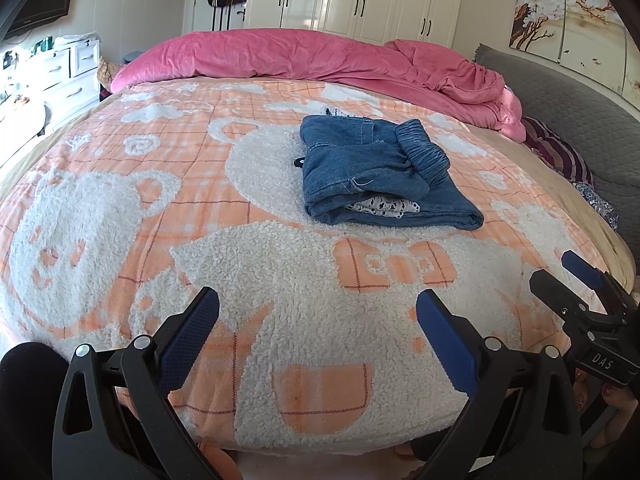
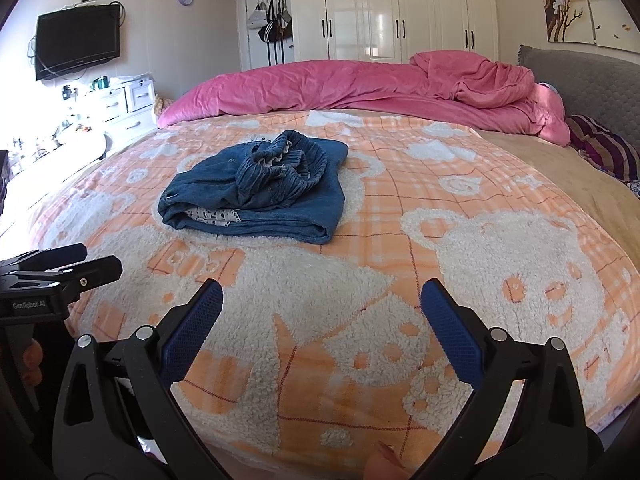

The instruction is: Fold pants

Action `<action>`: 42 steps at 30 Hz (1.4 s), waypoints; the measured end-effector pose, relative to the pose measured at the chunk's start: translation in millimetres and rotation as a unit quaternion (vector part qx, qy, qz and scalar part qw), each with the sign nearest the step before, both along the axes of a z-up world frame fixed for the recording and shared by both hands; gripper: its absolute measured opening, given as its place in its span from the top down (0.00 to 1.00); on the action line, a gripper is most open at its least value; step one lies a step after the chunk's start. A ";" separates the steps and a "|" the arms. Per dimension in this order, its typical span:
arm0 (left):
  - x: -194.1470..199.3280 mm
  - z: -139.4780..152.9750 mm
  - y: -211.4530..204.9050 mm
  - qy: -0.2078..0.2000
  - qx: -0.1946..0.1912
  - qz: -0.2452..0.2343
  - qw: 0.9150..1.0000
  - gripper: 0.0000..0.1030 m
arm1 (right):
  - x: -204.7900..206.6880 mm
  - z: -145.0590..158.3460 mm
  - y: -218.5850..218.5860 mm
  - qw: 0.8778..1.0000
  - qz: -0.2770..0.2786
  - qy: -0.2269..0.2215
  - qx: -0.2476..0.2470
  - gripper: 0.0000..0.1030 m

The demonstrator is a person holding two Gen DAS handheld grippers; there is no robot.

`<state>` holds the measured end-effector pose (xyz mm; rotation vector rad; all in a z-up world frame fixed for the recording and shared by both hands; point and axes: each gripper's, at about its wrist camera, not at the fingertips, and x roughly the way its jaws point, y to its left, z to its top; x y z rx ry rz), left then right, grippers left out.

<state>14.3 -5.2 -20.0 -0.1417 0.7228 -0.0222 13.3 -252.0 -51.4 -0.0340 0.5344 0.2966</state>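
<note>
Blue denim pants (image 1: 376, 172) lie folded in a compact bundle on the orange and white fleece blanket (image 1: 160, 208), elastic waistband on top, a white patterned lining showing at the near edge. They also show in the right wrist view (image 2: 260, 192). My left gripper (image 1: 318, 300) is open and empty, held back over the near edge of the bed, well short of the pants. My right gripper (image 2: 322, 292) is open and empty too, beside the left one. The right gripper shows at the right of the left wrist view (image 1: 560, 270), the left gripper at the left of the right wrist view (image 2: 102, 258).
A rumpled pink duvet (image 1: 304, 56) lies across the far side of the bed. A grey headboard (image 1: 580, 108) and striped pillow (image 1: 556, 152) are at the right. White drawers (image 2: 128, 108), a wall TV (image 2: 76, 40) and white wardrobes (image 2: 400, 12) stand beyond.
</note>
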 end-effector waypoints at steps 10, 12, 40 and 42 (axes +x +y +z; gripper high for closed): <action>1.0 -1.0 0.2 0.005 -0.001 0.001 1.000 0.04 | 0.2 -0.7 -0.4 1.000 -0.003 0.002 -0.002 0.09; 0.9 -1.4 -0.4 0.005 0.000 0.001 1.000 0.04 | 0.4 -1.2 -0.8 1.000 -0.004 0.003 -0.002 0.09; 11.2 -8.3 3.7 0.034 -0.001 0.001 0.999 0.04 | 1.5 -5.9 -0.8 1.000 -0.007 0.009 -0.005 0.09; 12.7 -9.7 5.0 0.038 -0.003 0.002 0.999 0.04 | 1.4 -6.6 -0.2 1.000 -0.006 0.010 -0.006 0.09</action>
